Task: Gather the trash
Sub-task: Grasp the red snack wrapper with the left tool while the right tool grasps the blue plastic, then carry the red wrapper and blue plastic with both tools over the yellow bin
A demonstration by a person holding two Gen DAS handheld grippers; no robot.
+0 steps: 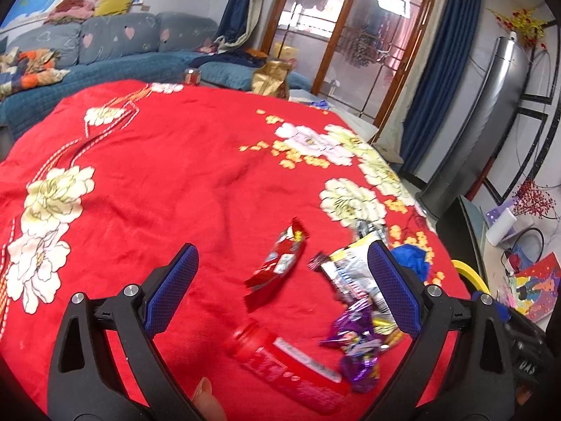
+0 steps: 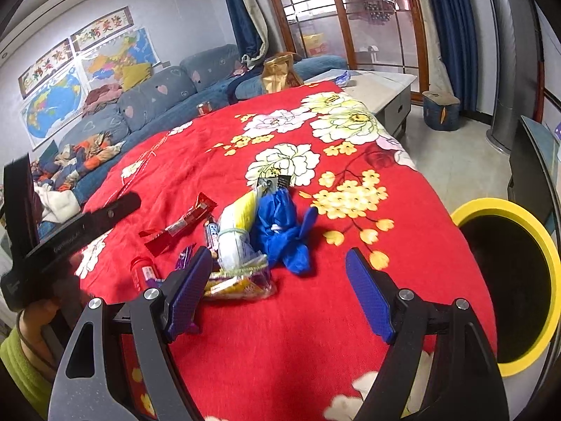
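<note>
Red floral blanket [image 2: 315, 315] carries the trash pile [image 2: 245, 245] near its right edge beside the yellow-rimmed bin [image 2: 547, 245], and with both the left gripper [image 1: 284, 287] and right gripper [image 2: 277, 291] gaping empty, light wrappers may slip aside.

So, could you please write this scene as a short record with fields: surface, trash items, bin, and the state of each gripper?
surface: red floral blanket spread over a table
trash items: red wrapper, silver-and-white packet, purple wrapper, red bottle lying on its side, blue plastic bag, clear packet with yellow contents
bin: yellow-rimmed bin, dark inside, beside the blanket's edge on the right
left gripper: open, holding nothing
right gripper: open, holding nothing
</note>
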